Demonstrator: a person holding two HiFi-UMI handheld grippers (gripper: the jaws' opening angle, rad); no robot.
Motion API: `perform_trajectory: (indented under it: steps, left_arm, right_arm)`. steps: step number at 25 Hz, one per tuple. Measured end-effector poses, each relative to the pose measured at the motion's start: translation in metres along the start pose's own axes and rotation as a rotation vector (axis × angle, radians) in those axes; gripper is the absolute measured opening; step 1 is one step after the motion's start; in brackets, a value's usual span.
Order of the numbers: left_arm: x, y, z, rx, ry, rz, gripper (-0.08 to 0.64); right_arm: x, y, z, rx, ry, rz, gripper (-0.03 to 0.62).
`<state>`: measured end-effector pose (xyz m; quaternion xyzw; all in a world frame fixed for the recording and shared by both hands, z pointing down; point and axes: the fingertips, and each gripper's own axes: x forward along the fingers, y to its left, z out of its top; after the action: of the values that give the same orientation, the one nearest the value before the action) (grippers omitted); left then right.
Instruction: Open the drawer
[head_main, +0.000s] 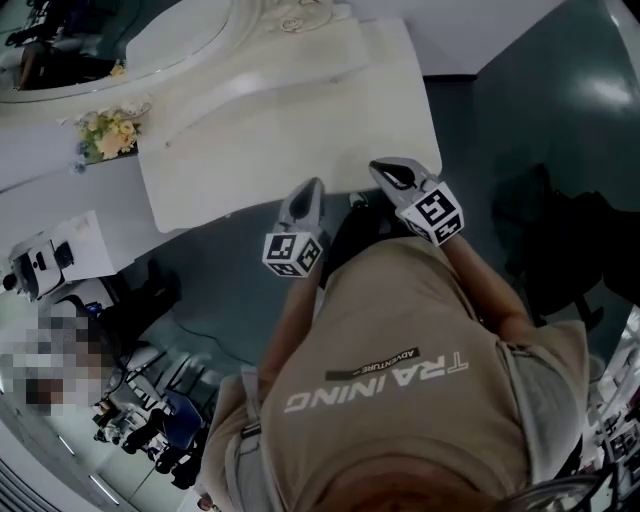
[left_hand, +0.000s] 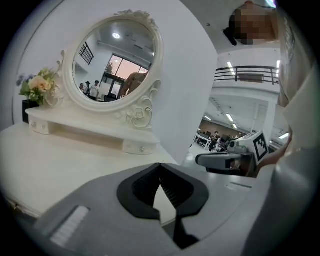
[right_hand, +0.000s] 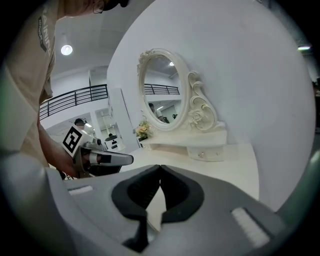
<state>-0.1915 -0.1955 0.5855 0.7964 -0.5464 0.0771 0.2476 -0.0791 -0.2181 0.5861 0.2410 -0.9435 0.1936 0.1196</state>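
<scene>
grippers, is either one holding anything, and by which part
Nothing is held. The left gripper and the right gripper are both shut and empty, by the white dressing table.

Jaws together, left hand-held gripper (head_main: 316, 186), right hand-held gripper (head_main: 380, 168)

One table (head_main: 290, 130), one oval mirror (left_hand: 117, 62) at its back. One bunch of flowers (left_hand: 37, 87) stands left of the mirror. Two small drawers sit below the mirror: a left drawer (left_hand: 41, 127) and a right drawer (left_hand: 141, 147). One person (head_main: 400, 400) faces the mirror with two grippers, the left gripper (head_main: 312, 190) and the right gripper (head_main: 385, 172).
</scene>
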Motion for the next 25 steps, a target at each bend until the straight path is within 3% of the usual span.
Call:
perform_trajectory:
  steps: [5, 11, 18, 25]
  left_arm:
    - [-0.024, 0.016, -0.016, 0.025, 0.058, -0.05, 0.008]
    - [-0.036, 0.032, -0.029, 0.121, 0.082, -0.14, 0.008]
    - [-0.035, 0.041, -0.076, 0.063, 0.196, -0.234, 0.008]
    - [-0.046, 0.049, -0.115, -0.001, 0.286, -0.22, 0.009]
  right_arm:
    - [0.001, 0.022, 0.008, -0.012, 0.032, -0.061, 0.003]
    - [0.016, 0.039, 0.015, -0.009, 0.054, -0.129, 0.002]
    - [0.027, 0.039, -0.004, 0.04, 0.084, -0.207, 0.003]
    - [0.034, 0.063, -0.02, -0.007, 0.16, -0.127, 0.003]
